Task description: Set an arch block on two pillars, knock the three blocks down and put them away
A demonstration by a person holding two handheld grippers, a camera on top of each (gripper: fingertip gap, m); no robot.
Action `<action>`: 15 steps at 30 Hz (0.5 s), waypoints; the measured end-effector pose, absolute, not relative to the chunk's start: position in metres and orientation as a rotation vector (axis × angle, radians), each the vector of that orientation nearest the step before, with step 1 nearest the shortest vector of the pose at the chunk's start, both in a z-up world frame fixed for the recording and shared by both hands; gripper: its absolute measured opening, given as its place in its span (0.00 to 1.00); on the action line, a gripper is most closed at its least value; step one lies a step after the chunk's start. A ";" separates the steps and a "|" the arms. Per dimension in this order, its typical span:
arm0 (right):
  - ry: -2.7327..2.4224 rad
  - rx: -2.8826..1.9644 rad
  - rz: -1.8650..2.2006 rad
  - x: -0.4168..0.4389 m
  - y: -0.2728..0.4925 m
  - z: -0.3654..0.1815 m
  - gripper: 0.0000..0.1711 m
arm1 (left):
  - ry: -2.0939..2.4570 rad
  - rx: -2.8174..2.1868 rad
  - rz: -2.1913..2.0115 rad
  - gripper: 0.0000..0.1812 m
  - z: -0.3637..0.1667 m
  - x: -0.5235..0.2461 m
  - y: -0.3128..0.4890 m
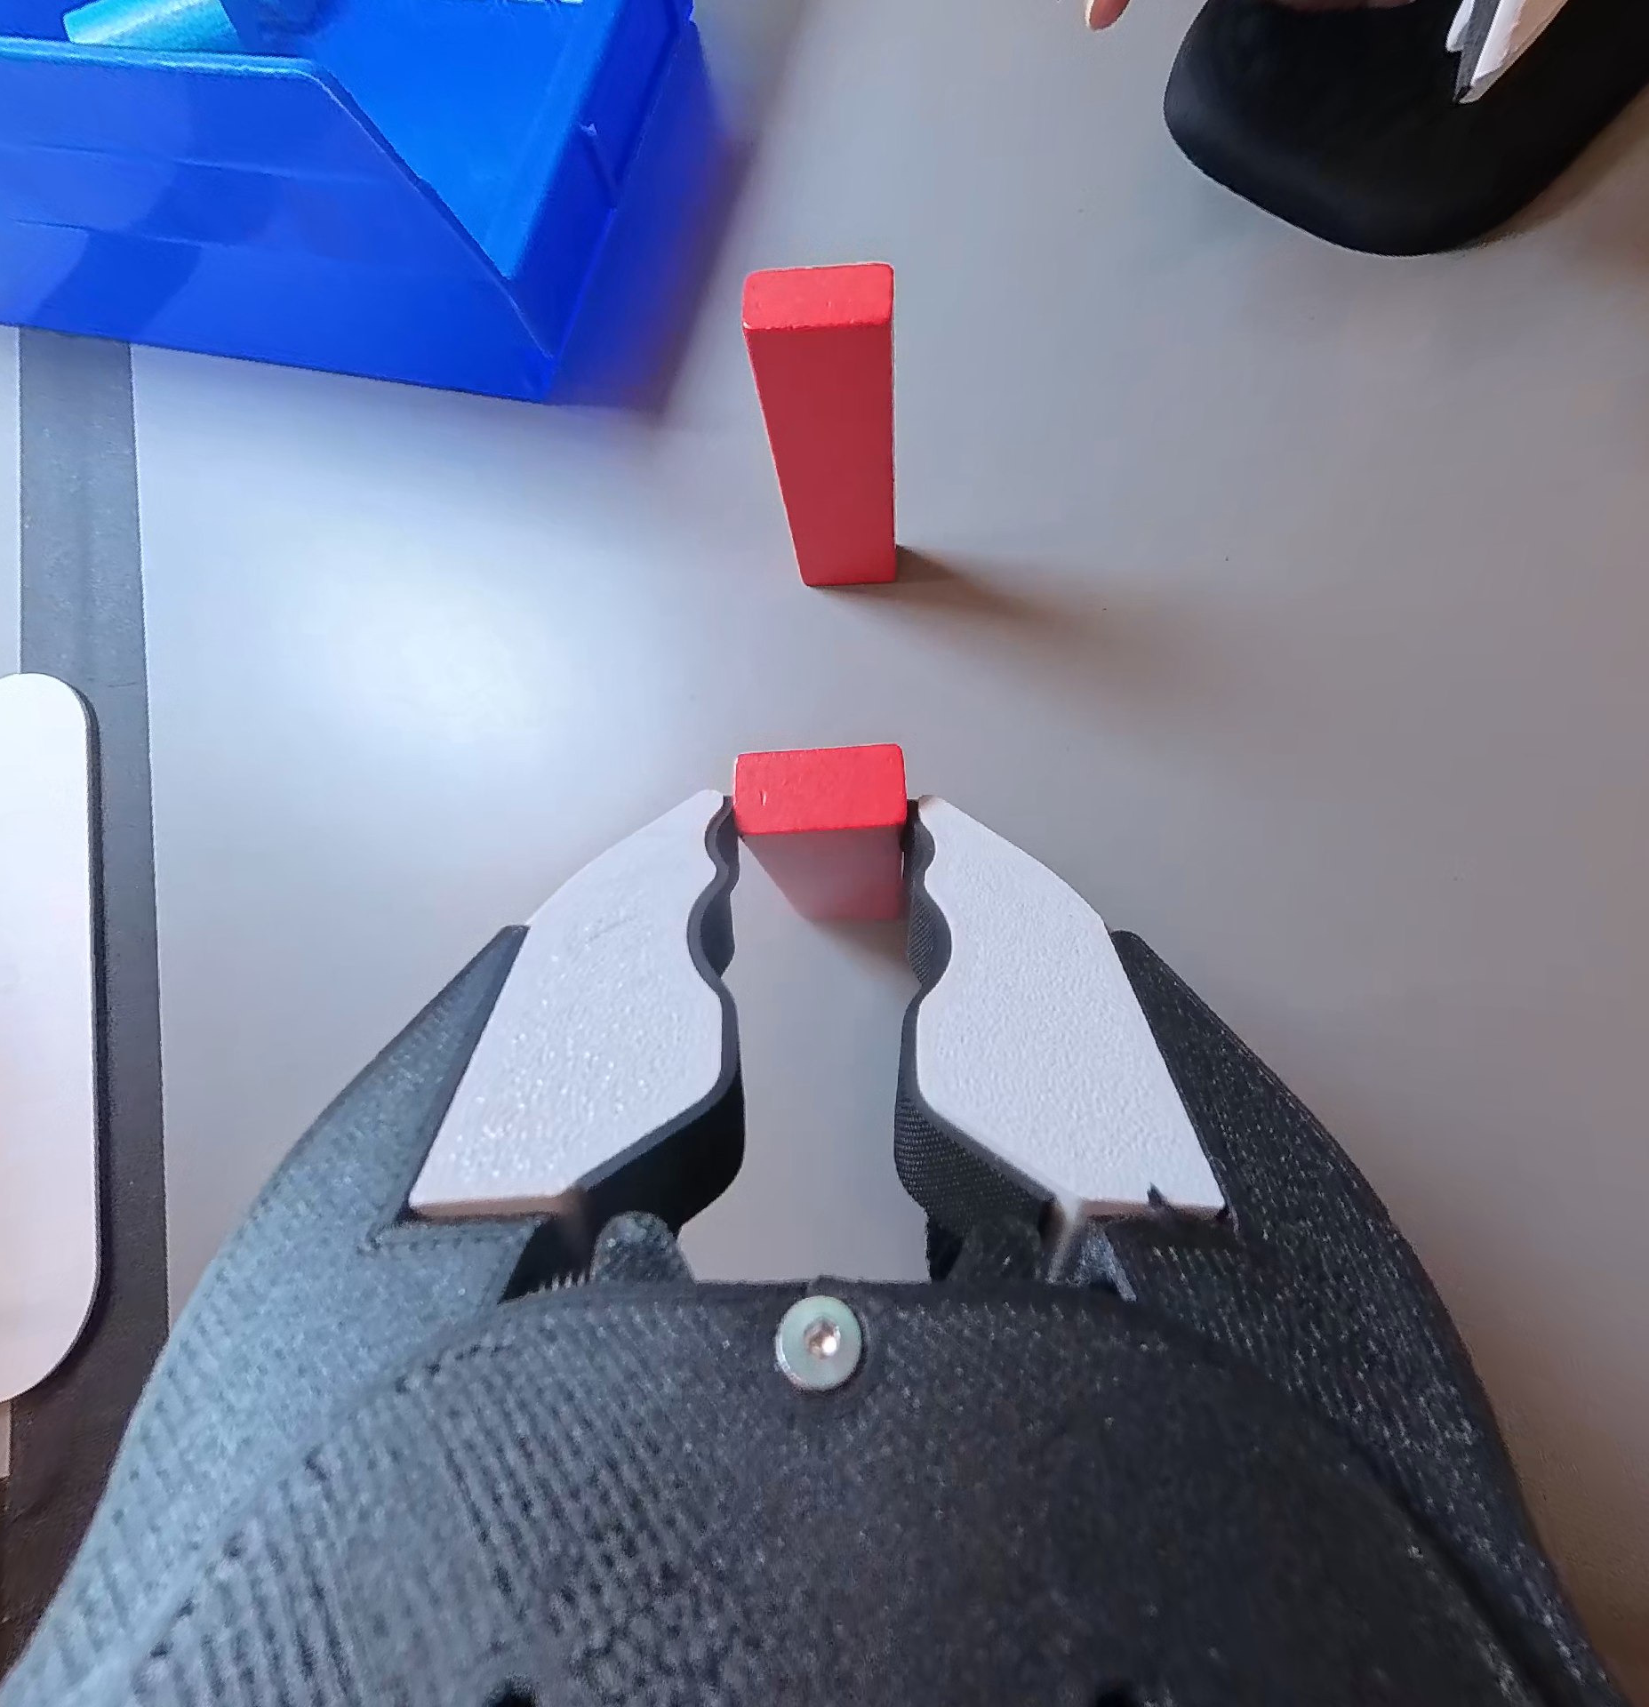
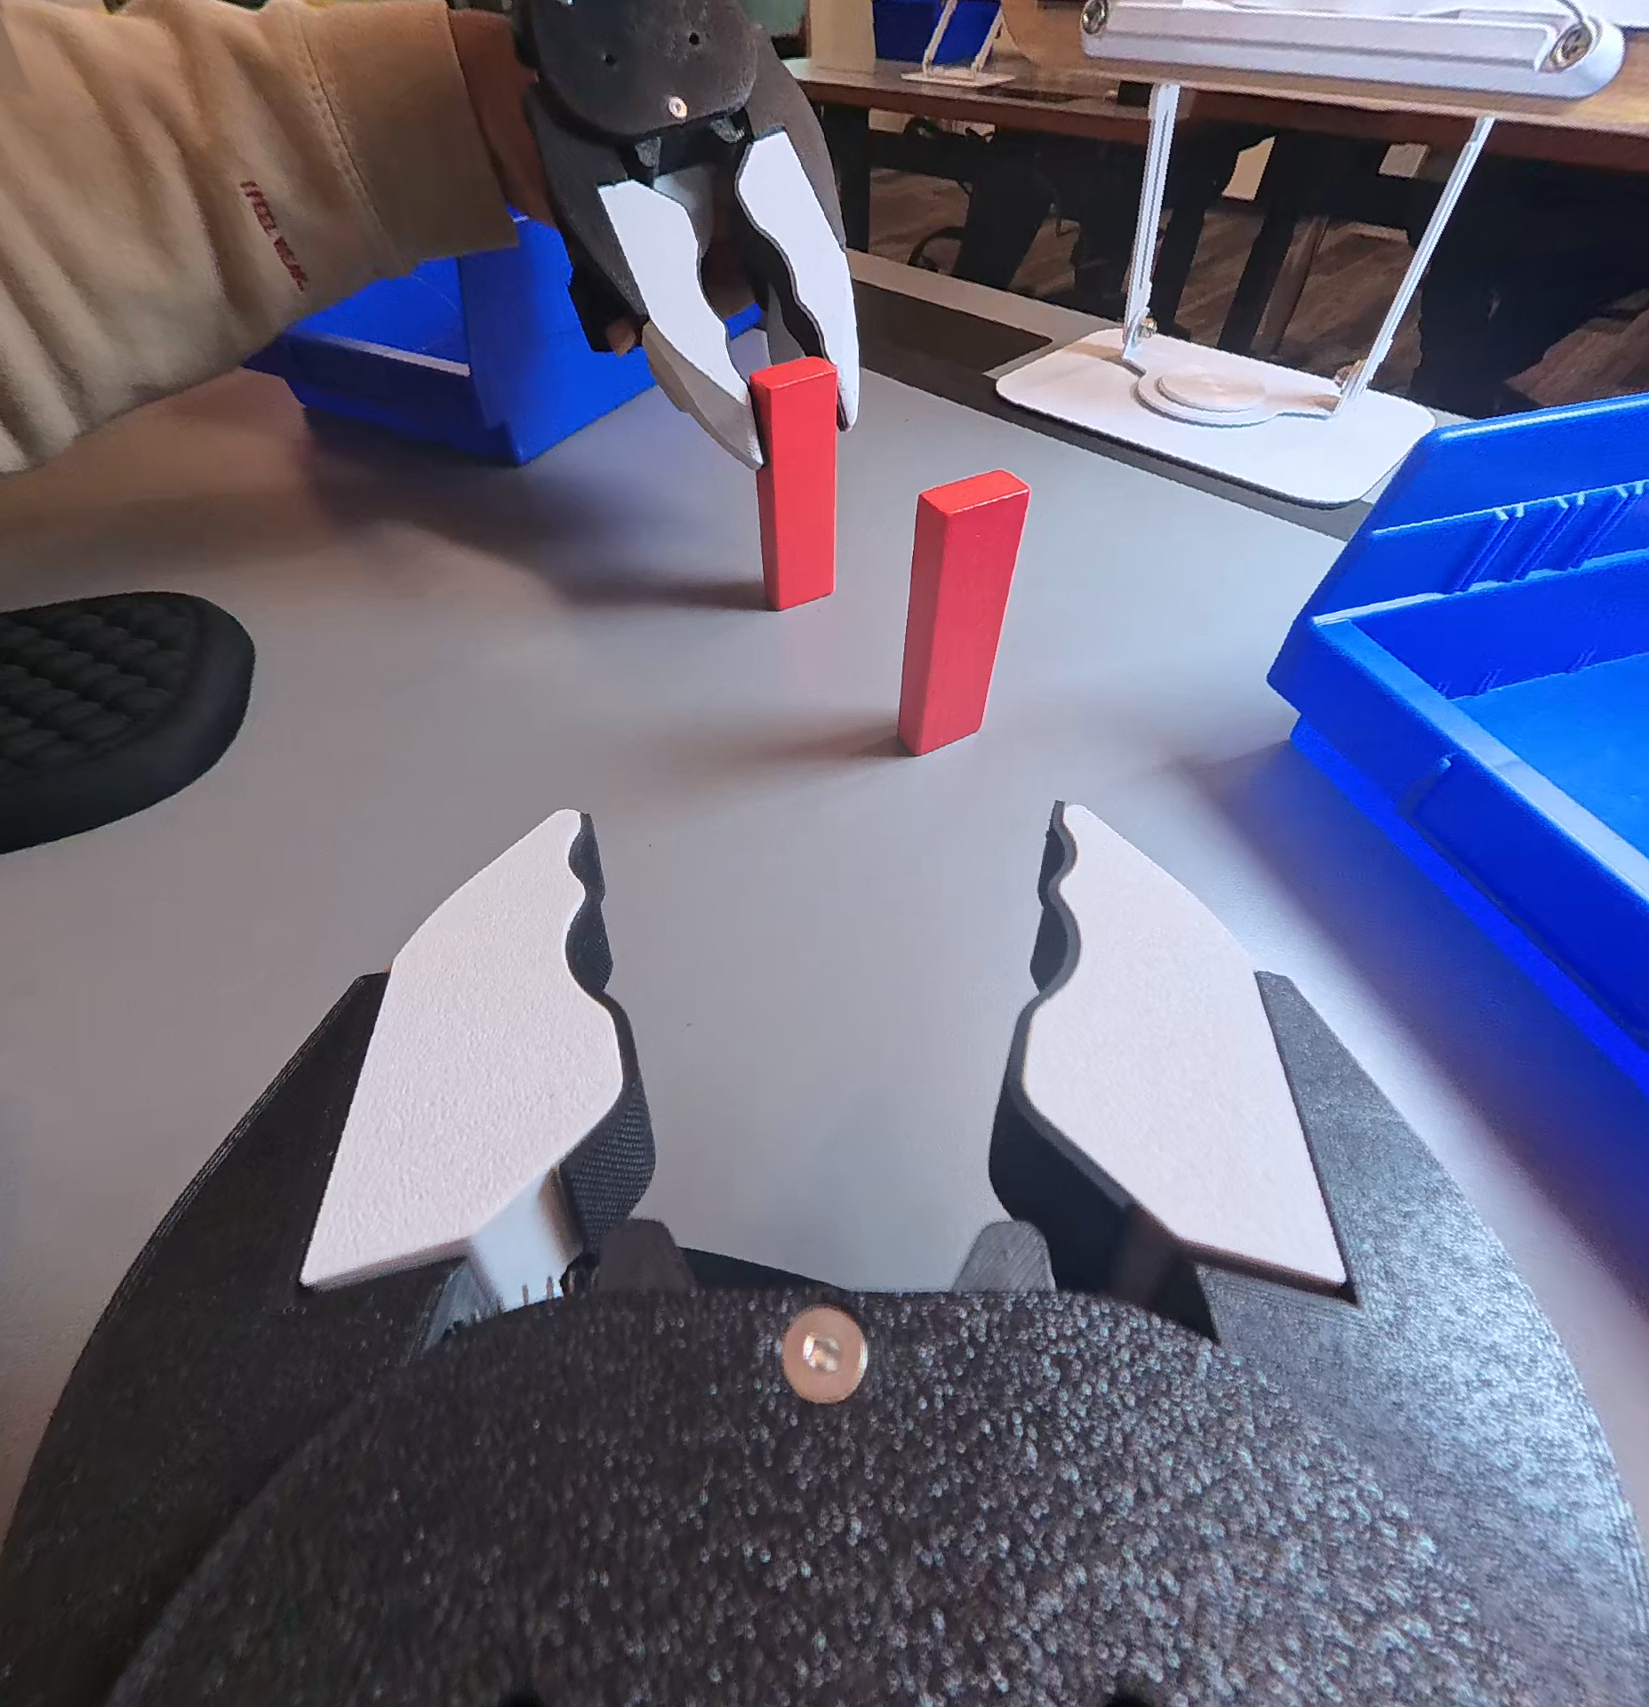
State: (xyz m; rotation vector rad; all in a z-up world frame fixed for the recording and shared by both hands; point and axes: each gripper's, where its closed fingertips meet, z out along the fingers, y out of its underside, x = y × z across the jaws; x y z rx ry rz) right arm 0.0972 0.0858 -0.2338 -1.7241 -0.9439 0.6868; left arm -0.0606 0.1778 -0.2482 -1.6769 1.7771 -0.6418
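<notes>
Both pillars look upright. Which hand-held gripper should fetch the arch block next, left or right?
Right. The right hand-held gripper is open and empty; the left hand-held gripper is shut on one red pillar. No arch block is visible.

The left hand-held gripper (image 2: 797,416) pinches one upright red wooden rectangular pillar block (image 2: 795,499); the right hand-held gripper (image 2: 820,831) gapes, holding nothing, over the grey tabletop (image 2: 525,702).

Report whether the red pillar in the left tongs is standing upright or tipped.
Upright. The red pillar stands on end on the grey table, the left tongs shut on its top.
</notes>
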 end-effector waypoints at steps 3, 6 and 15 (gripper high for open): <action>-0.946 -1.726 0.689 0.097 0.086 -0.234 0.53 | 1.775 -1.686 -0.640 0.19 -0.248 -0.061 0.178; -0.945 -1.726 0.691 0.097 0.086 -0.234 0.53 | 1.776 -1.693 -0.634 0.19 -0.248 -0.062 0.178; -0.940 -1.726 0.693 0.098 0.086 -0.234 0.53 | 1.779 -1.708 -0.607 0.23 -0.248 -0.065 0.179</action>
